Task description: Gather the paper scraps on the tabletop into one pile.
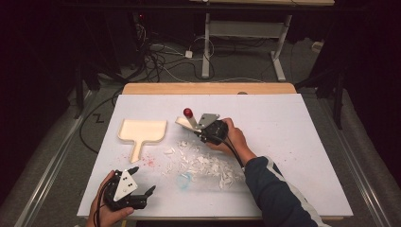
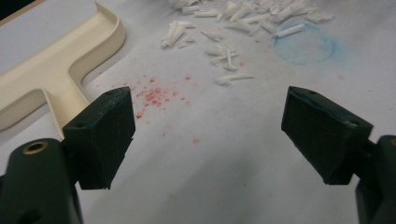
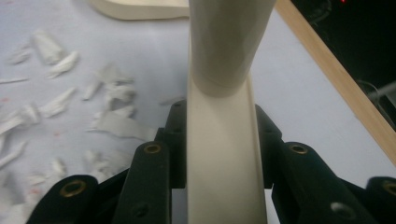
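Observation:
A cream dustpan lies flat at the table's left-middle, handle toward the person. Several white paper scraps are strewn across the middle. My right gripper is just behind the scraps, shut on the cream handle of a small sweeping tool that has a red knob on top. The left gripper rests near the front left edge, open, with bare table between its jaws.
The table carries a white sheet. On it are red specks by the dustpan handle and a faint blue ring mark in front of the scraps. A wooden edge runs along the far side.

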`<state>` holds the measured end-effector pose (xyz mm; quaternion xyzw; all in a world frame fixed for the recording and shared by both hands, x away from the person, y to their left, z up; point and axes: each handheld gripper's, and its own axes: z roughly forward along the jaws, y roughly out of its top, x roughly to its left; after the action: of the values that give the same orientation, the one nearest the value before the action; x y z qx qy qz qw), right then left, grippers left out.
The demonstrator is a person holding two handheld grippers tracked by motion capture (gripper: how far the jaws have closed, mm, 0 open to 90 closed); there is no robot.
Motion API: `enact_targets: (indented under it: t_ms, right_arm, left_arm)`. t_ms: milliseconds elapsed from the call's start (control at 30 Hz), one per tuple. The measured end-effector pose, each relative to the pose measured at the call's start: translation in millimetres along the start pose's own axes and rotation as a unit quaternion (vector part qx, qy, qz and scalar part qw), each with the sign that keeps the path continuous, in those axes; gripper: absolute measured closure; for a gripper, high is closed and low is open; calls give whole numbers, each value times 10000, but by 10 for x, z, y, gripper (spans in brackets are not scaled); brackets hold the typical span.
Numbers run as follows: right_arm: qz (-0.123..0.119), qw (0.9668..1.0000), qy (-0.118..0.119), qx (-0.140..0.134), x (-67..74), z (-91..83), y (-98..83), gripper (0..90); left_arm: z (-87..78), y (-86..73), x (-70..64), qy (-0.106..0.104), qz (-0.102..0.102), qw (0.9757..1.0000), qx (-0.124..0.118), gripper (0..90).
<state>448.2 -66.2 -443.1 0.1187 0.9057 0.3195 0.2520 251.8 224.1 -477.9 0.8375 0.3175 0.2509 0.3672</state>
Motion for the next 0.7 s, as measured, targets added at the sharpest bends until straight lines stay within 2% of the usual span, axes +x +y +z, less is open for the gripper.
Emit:
enact_targets:
  t_ms: [67,133,167,333,433,467,500,567,600,667,700]
  right_arm:
    - [-133,9995,247,-159,62,-13,14,681]
    - [-213,9990,329,-191,94,-29,28,681]
    - [-379,9971,583,-300,160,-62,56,681]
    - [-875,9918,898,-246,330,-147,99,680]
    - [-1000,9868,1240,-284,396,-286,64,680]
    - [-1084,9856,1265,-291,405,-329,59,681]
    - [-1023,9869,1222,-260,436,-386,49,681]
    - [-1082,9859,1245,-289,439,-434,44,681]
    - [-937,9885,1111,-407,428,-511,27,682]
    - [-736,9914,951,-514,385,-589,1,682]
    - [-645,9921,915,-561,354,-638,-10,681]
  left_arm:
    - [-9,-12,13,-7,-34,10000,-4,164]
    - [-2,-18,19,-13,-54,10000,-6,164]
    - [1,-18,20,-25,-66,10000,-2,164]
    - [5,1,3,-79,-22,10000,5,164]
    - [6,1,-4,-127,10,9999,17,164]
    - [6,1,-4,-127,10,9999,17,164]
    - [2,3,-4,-190,27,9998,10,164]
    - [3,5,-3,-185,27,9998,14,165]
    - [1,9,-5,-174,47,9998,18,164]
    - [-5,12,-7,-169,51,9998,1,164]
    - [-14,13,-2,-176,-24,9998,-51,164]
